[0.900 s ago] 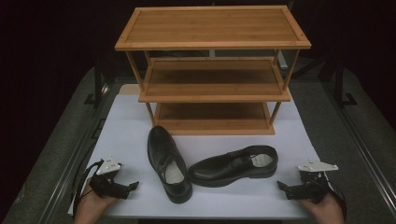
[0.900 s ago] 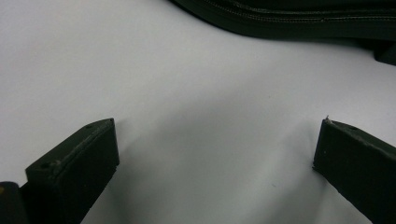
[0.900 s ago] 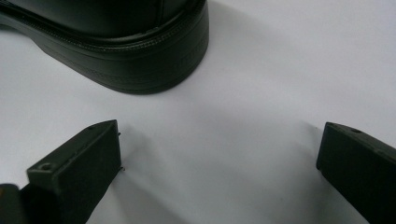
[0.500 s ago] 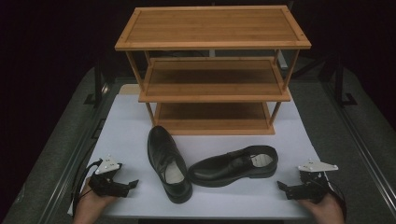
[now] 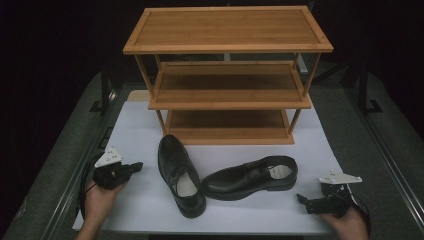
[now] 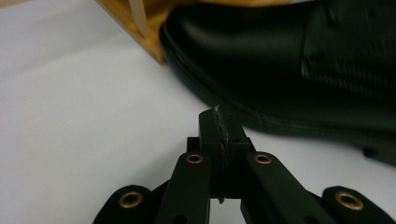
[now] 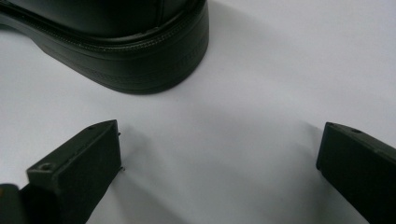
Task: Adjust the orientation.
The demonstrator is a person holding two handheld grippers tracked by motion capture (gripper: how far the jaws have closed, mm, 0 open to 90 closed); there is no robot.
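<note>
High view had two black leather shoes on the white mat [image 5: 150, 125] in front of the bamboo rack [image 5: 227, 75]: left shoe [image 5: 180, 175] toe toward the rack, right shoe [image 5: 250, 177] lying crosswise with its toe near the left shoe's heel. Left gripper [image 5: 136, 167] had its jaws pressed together, empty, just beside the left shoe. Right gripper [image 5: 301, 199] stood wide apart, empty, near the right shoe's heel [image 7: 140, 56]. Judged the shoes moderately heavy, glossy uppers slippery, soles stiff. Best grip was probably the heel collar, not the polished toe.
</note>
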